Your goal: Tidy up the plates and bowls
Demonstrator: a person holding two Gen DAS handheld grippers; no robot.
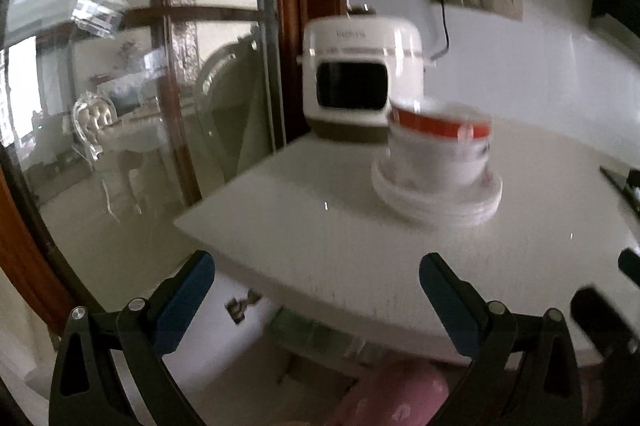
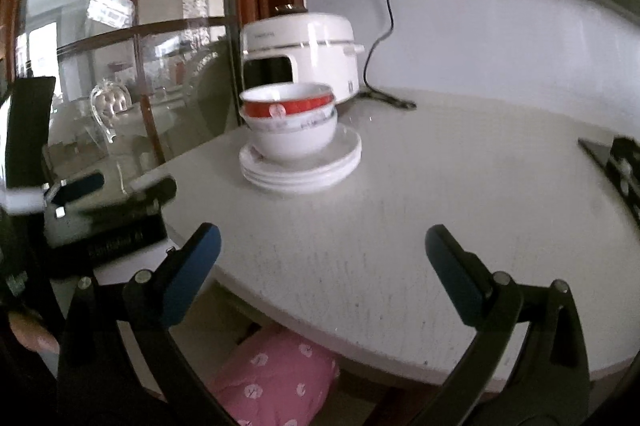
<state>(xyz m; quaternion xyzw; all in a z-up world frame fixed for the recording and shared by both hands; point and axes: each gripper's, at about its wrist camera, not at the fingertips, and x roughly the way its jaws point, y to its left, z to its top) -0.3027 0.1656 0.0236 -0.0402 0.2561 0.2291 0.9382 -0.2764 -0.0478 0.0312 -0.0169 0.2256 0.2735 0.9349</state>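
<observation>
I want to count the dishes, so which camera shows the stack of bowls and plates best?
The right wrist view: the stack of bowls and plates is sharp there, with separate rims visible. The left wrist view shows the same stack motion-blurred, so its layers smear together.

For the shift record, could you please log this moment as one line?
left gripper: open, empty | right gripper: open, empty | nested bowls on stacked plates | countertop, by rice cooker

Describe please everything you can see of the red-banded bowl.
The red-banded bowl is round, white inside, glossy like ceramic, with a wide red band outside under the rim. It sits upright and looks empty, nested in a larger white bowl on stacked white plates, in front of the cooker. No gripper touches it.
</observation>
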